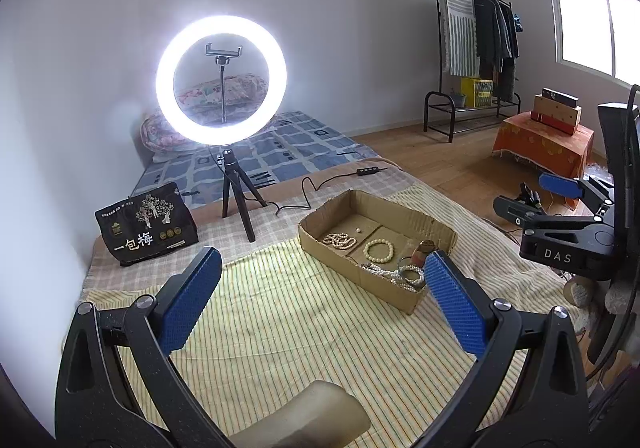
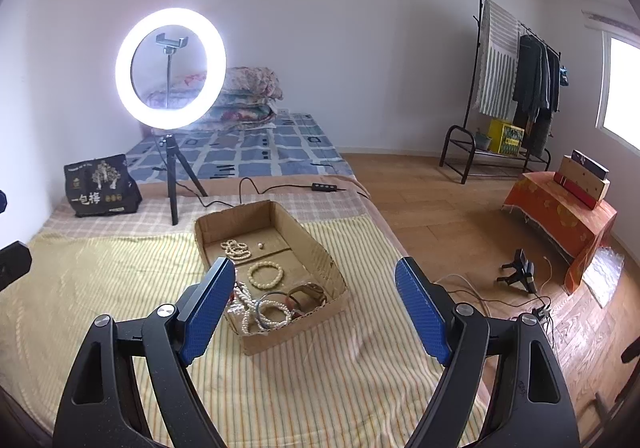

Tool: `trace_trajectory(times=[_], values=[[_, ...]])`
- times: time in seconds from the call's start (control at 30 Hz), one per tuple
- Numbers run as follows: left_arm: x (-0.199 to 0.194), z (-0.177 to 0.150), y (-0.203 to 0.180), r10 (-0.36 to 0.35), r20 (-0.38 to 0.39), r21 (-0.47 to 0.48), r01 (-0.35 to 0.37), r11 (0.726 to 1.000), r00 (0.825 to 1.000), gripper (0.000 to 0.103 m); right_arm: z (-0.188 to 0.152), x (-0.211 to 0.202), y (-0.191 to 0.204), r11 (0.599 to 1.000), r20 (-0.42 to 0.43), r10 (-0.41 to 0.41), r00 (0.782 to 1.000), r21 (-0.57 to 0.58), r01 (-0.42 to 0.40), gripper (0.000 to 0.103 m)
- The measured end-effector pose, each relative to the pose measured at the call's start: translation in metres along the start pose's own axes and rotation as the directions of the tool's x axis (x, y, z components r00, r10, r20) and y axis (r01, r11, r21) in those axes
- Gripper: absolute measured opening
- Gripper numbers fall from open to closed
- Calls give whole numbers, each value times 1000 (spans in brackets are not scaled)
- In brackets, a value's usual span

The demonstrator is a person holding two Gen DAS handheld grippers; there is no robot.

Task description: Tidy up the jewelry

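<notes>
The jewelry [image 2: 264, 304] is kept in the cardboard box [image 2: 320, 248], heaped at its near end. Both the left gripper [image 1: 320, 296] and right gripper [image 2: 316, 304] are held wide open, empty; the right is judged nearer to the box

At your ten o'clock the lit ring light [image 1: 221, 80] stands beside a black snack bag [image 1: 146, 223]; clothes rack [image 1: 476, 44] at two, possibly coats.

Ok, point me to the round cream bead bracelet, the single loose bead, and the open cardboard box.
Round cream bead bracelet [image 2: 265, 275], right wrist view, on its beaded ring.
Single loose bead [image 2: 261, 246], right wrist view, on the bead itself.
Open cardboard box [image 1: 420, 222], left wrist view, on its far inner wall.
</notes>
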State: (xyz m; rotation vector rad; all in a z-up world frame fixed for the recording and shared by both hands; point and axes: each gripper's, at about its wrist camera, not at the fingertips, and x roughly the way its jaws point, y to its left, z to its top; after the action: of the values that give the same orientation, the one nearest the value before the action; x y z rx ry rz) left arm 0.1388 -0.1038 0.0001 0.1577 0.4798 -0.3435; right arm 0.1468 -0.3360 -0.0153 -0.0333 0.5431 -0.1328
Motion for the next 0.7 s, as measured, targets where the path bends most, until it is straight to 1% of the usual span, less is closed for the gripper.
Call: trace_trajectory(times=[0.7], values=[[0, 0, 0, 0, 2, 1, 0, 1000, 1000, 103, -3, 3, 6, 1000, -10, 13, 1000, -15, -13, 82]])
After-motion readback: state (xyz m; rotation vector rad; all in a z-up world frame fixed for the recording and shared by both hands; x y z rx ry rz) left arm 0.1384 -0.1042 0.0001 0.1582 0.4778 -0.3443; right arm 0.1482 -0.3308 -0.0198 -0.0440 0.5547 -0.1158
